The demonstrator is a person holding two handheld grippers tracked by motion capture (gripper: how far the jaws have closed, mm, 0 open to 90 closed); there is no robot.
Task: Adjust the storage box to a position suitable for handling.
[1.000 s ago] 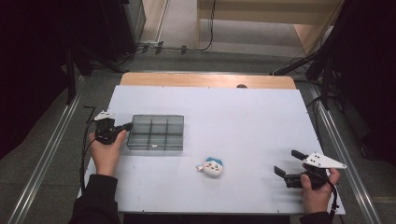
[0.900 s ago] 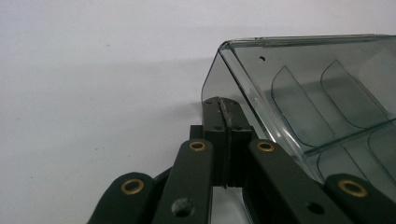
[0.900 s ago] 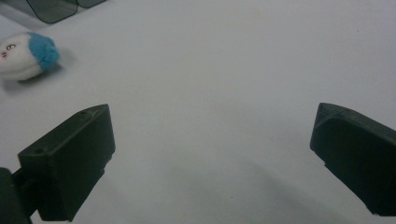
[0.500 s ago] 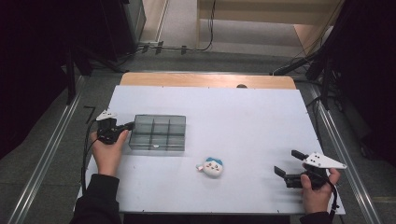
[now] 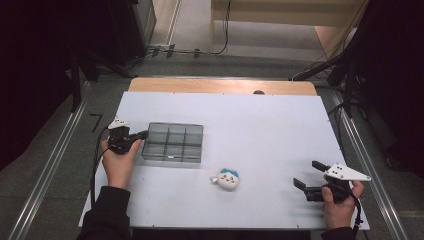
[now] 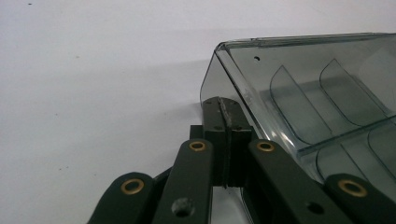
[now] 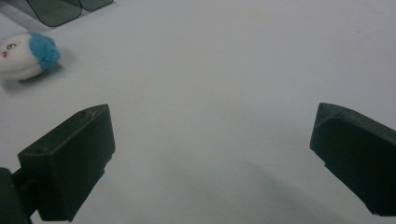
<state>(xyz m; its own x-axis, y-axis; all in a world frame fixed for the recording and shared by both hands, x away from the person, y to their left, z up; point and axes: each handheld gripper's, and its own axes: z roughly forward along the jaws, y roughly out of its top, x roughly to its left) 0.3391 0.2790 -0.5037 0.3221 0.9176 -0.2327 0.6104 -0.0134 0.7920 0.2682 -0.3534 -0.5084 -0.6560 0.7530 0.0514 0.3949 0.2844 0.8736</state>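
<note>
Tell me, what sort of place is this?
Probably a lab or workshop bench set up for recording hand tasks. A white table stands on metal rails, cables run across the floor, and a person holds a left gripper and a right gripper.

Bare white table (image 5: 280, 130) lies open between smoky divided box (image 5: 172, 143) and plush toy (image 5: 227, 179).

Layout: compartment box (image 5: 172, 143) lying on the table (image 5: 260, 125) at left; plush toy (image 5: 227, 179) lying before it, rightward; left gripper (image 5: 141, 134) touching the box's left wall; right gripper (image 5: 307, 175) sitting far right.
</note>
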